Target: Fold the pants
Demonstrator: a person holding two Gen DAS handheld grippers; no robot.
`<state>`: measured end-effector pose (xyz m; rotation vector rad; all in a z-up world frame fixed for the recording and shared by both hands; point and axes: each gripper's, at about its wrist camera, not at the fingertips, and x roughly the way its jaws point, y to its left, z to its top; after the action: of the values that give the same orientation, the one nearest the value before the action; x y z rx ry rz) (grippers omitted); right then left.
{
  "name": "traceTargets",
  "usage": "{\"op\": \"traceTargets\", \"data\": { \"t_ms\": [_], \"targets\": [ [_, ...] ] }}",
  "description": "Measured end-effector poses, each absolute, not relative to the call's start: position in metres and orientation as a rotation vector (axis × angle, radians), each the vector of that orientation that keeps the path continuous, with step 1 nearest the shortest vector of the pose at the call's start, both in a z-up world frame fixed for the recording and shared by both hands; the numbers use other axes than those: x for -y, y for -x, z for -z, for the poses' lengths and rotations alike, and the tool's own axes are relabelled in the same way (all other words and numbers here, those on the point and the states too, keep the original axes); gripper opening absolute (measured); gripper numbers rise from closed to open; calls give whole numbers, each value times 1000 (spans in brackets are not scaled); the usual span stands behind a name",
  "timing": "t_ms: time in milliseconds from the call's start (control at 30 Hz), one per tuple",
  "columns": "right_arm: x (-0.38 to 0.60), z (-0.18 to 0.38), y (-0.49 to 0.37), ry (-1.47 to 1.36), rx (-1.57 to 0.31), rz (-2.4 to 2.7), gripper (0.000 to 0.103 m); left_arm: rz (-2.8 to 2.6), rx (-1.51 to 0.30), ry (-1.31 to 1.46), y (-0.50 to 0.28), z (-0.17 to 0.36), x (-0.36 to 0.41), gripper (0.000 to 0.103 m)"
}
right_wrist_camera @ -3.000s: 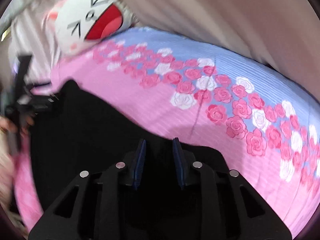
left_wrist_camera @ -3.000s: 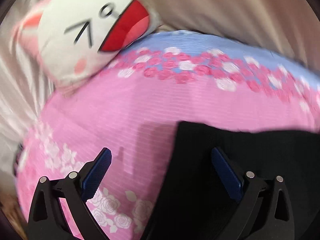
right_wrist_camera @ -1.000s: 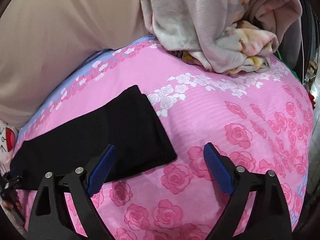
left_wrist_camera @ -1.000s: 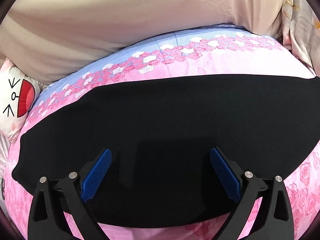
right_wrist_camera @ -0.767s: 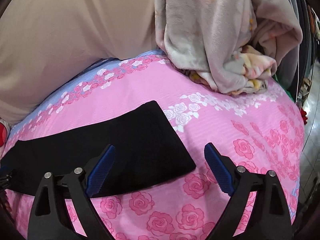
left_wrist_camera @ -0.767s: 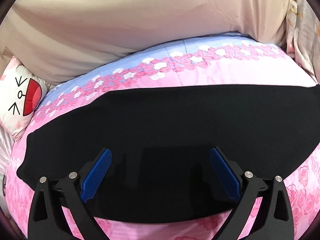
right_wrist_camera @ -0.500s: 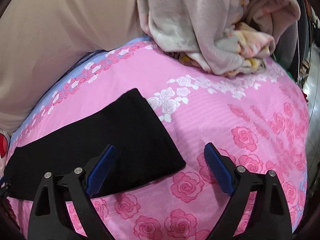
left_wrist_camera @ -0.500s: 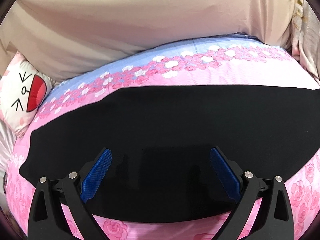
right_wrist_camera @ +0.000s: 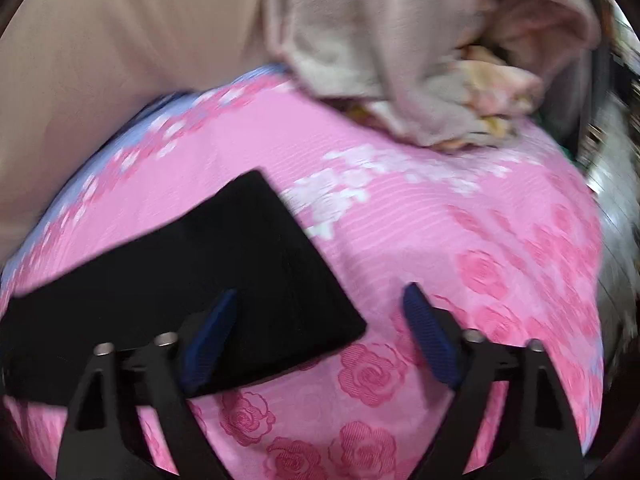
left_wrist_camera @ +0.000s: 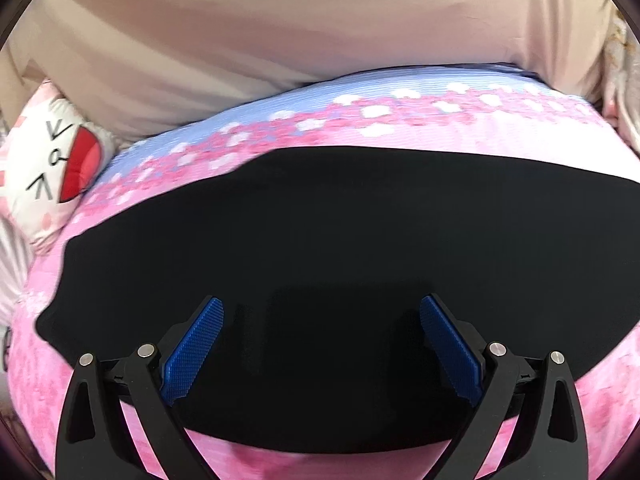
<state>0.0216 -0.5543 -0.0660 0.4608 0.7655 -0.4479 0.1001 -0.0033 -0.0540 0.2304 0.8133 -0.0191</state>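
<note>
A: What's the setting?

B: A bed covered in a pink sheet (left_wrist_camera: 256,460) printed with roses, with a pale blue band along its far edge. Behind it hangs plain beige fabric (left_wrist_camera: 300,32), like a curtain or a draped cloth.

A: Start at the left. What's there?

B: In the left wrist view, a white cartoon-face pillow (left_wrist_camera: 52,176) with a big red mouth sits at the far left edge of the bed, against the beige fabric.

A: And the pants?

B: The black pants (left_wrist_camera: 340,248) lie flat on the sheet as one long dark band running left to right, filling the middle of that view. Their left end is irregular in outline and stops near the pillow, not touching it.

A: What about the left gripper?

B: The left gripper (left_wrist_camera: 322,344) is spread wide over the middle of the pants, with nothing between its blue pads (left_wrist_camera: 192,350). Whether the tips touch the cloth, I cannot tell.

A: Moving right?

B: The right wrist view shows the pants' (right_wrist_camera: 208,272) right end, a squared-off edge lying on the pink sheet (right_wrist_camera: 460,220). The right gripper (right_wrist_camera: 320,332) is also spread wide and empty. Its left pad (right_wrist_camera: 208,344) is over the black cloth near the lower corner; the other is over bare sheet.

A: Anything past that?

B: A crumpled heap of beige and floral blankets (right_wrist_camera: 420,80) at the far right of the bed, well apart from the pants. That view is blurred.
</note>
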Motion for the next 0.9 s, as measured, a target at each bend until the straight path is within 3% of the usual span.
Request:
{"op": "traceTargets", "data": {
  "t_ms": [133,400,700,800,900],
  "targets": [
    [440,7,-68,-292,-693,148,77,-108,-802,-206,-110,48,-47,98],
    [207,68,-177,13,-890,-304,76,-258,-887,24,-109,63,-169,98],
    [220,58,-158,-54,-855,-246,77,-369,-859,157,-86,45,-267,98],
    [264,57,-146,-97,-849,-110,76,-402,-918,117,-92,65,-280,98],
    [342,47,-112,-171,-810,105,77,-393,-882,161,-81,45,-281,98]
  ]
}}
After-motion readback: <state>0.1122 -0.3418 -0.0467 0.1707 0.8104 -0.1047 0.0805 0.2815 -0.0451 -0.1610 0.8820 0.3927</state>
